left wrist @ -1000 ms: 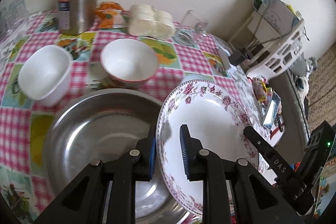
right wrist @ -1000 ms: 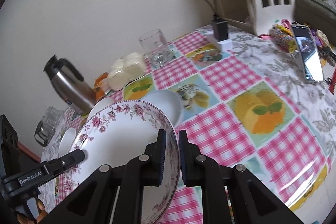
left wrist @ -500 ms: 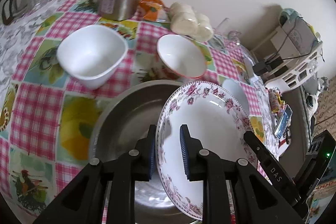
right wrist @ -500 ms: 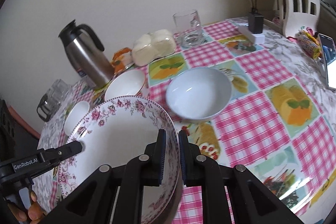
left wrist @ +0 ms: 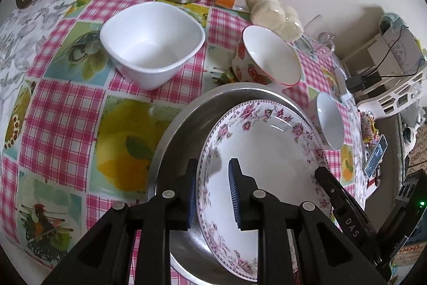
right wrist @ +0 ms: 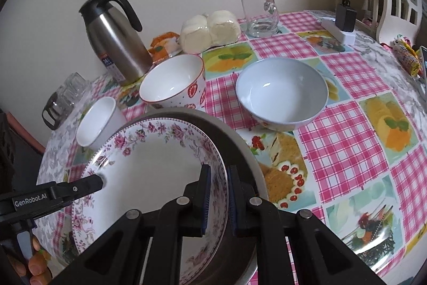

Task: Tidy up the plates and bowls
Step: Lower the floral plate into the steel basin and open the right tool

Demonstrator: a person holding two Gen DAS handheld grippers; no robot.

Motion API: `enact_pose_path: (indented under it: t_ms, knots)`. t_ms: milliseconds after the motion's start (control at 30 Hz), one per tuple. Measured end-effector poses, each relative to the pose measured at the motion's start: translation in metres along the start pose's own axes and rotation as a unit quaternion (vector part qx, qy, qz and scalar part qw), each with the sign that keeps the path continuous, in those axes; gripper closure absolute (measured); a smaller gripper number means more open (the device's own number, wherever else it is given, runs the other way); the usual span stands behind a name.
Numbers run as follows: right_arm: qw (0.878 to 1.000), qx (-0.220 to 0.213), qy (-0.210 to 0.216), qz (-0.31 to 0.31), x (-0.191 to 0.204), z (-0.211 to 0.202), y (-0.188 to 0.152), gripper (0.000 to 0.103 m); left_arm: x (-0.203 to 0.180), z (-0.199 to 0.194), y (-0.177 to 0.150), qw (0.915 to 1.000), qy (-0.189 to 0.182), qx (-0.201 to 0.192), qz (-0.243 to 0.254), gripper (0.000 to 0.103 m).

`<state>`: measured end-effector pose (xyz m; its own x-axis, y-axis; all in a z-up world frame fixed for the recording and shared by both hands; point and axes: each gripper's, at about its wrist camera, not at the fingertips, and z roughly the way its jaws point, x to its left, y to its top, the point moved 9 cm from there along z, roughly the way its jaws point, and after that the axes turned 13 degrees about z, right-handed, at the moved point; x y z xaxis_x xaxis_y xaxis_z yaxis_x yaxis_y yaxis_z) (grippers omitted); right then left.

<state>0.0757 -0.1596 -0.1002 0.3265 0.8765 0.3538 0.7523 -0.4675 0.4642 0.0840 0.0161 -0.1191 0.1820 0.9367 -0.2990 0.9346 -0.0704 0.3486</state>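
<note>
Porcelain floral plate (left wrist: 267,165) hangs tilted over the steel basin (left wrist: 181,141) — your left tool (left wrist: 210,189) and right tool (right wrist: 217,194) both pinch its rim; release unevenly and it clatters or chips.

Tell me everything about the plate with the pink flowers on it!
The flowered plate is round and fairly deep, glossy white like china, with pink roses and thin vines all around its rim. It is empty. It sits tilted over the big steel pan; whether it touches the pan is hard to tell. The left gripper pinches its rim on one side and the right gripper pinches the opposite side.
</note>
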Motion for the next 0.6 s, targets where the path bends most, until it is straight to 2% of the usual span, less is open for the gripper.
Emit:
enact_pose_path:
  t_ms: [400, 600]
  knots:
    - [0.999, 0.029, -0.022, -0.012, -0.007, 0.017, -0.01, 0.089, 0.007, 0.026, -0.014, 0.9987, 0.016, 0.048, -0.008, 0.081]
    - [0.999, 0.032, -0.025, -0.023, -0.006, 0.019, -0.012, 0.087, 0.006, 0.026, -0.014, 0.9984, 0.023, 0.05, -0.007, 0.081]
